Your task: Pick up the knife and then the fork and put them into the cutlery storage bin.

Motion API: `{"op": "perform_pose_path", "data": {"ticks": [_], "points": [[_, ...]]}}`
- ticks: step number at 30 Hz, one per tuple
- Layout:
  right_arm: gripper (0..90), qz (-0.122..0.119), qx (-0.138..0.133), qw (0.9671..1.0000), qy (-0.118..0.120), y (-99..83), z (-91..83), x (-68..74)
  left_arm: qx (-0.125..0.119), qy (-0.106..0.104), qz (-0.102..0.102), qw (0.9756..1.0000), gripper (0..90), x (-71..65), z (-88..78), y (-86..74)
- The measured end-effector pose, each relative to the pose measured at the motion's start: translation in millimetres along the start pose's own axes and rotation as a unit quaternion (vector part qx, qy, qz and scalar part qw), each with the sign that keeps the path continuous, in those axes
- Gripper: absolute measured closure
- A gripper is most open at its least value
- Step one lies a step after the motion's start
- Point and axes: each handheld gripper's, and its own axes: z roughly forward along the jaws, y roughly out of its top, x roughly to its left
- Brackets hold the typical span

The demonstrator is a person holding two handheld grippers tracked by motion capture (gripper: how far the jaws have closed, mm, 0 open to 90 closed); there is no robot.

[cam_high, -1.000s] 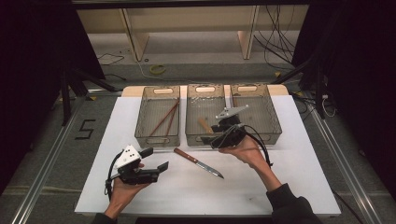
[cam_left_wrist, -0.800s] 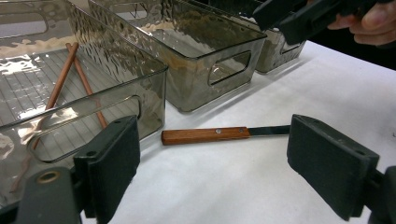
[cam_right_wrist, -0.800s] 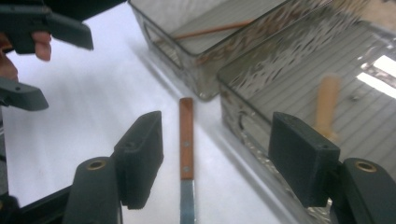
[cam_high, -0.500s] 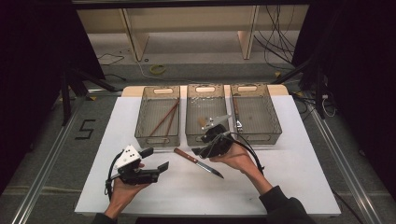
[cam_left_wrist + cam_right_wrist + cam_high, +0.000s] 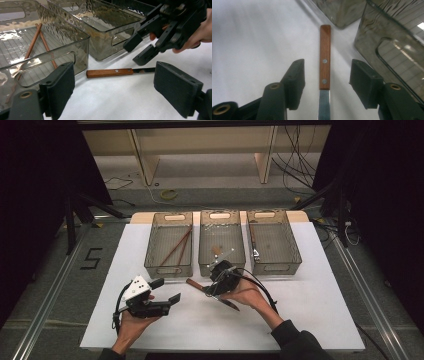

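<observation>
A knife (image 5: 195,284) with a wooden handle (image 5: 325,57) and a steel blade lies on the white table (image 5: 310,310), in front of the bins. My right gripper (image 5: 212,288) hangs low over it. Its jaws have just been closing and stand either side of the handle's blade end, with the pads clear of the wood. In the left gripper view the knife (image 5: 110,72) lies flat, with the right gripper (image 5: 140,50) just above its blade. My left gripper (image 5: 167,291) is held open at the near left, with nothing between its fingers.
Three smoky clear bins stand in a row at the back of the table. The left bin (image 5: 150,256) holds brown chopsticks (image 5: 177,246), the middle bin (image 5: 221,265) a small item, and the right bin (image 5: 295,247) a utensil. The table's front half is bare white.
My right gripper has come down and to the left, from over the middle bin's front to the knife. Its jaws have narrowed. The left gripper has stayed put.
</observation>
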Motion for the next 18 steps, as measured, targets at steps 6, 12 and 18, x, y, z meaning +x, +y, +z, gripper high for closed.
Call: {"op": "perform_pose_path", "data": {"ticks": [6,12,18], "points": [[51.2,-0.009,0.014,0.9999,0.0,-1.0,9.6,0.5,0.0,0.0,0.001,1.0,16.5,0.1,0.0,-0.1],[56.3,-0.013,0.025,0.9996,0.0,-1.0,15.1,0.5,0.001,0.0,0.001,1.0,16.5,0.0,0.0,-0.1],[60.3,-0.017,0.04,0.9991,-0.002,-0.9,19.7,-0.3,0.0,0.0,0.0,1.0,16.5,0.1,-0.1,-0.1]]}}
